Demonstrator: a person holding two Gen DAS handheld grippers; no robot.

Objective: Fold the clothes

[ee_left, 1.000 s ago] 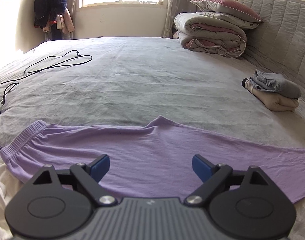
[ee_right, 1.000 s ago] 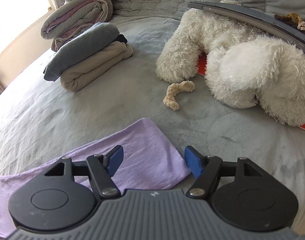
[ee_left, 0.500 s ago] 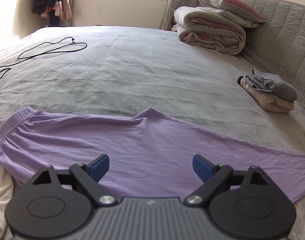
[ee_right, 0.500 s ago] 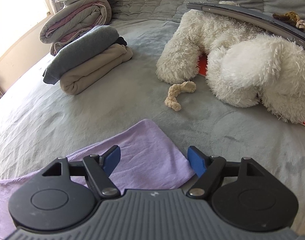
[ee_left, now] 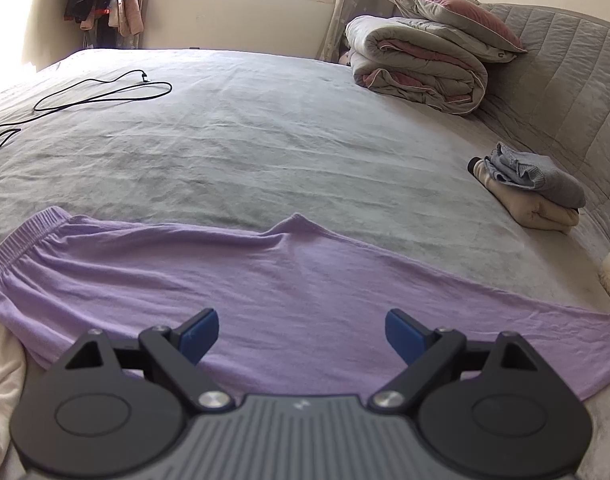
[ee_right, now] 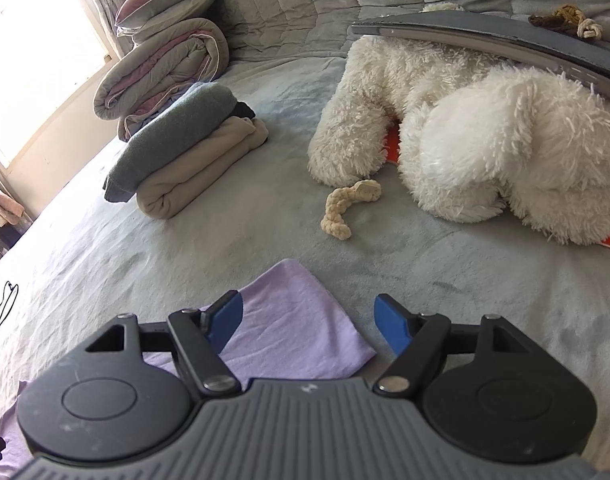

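Here the lilac trousers (ee_left: 265, 288) lay flat along the near edge of the bed (ee_left: 265, 140), and each camera caught a different end of them. From the left wrist view, the elastic waistband (ee_left: 21, 236) sat toward the bed's left edge, with a black cable (ee_left: 105, 94) looping across the far left corner; farther right, a rolled duvet (ee_left: 421, 74) with a pillow on top stood at the far right corner by the headboard, and a small stack of folded clothes (ee_left: 533, 190) lay at the right edge. The left gripper (ee_left: 301, 332) hovered over the middle of the trousers, its jaws wide apart with nothing between the pads. The right wrist view alone showed the leg end (ee_right: 301, 316) of the trousers, a knotted rope toy (ee_right: 349, 208) and a white plush toy (ee_right: 465, 136) lying under a dark curved panel (ee_right: 485, 42) near the headboard. The right gripper (ee_right: 309, 320) hung above that leg end, its jaws having just narrowed slightly but spread and clear of the cloth.
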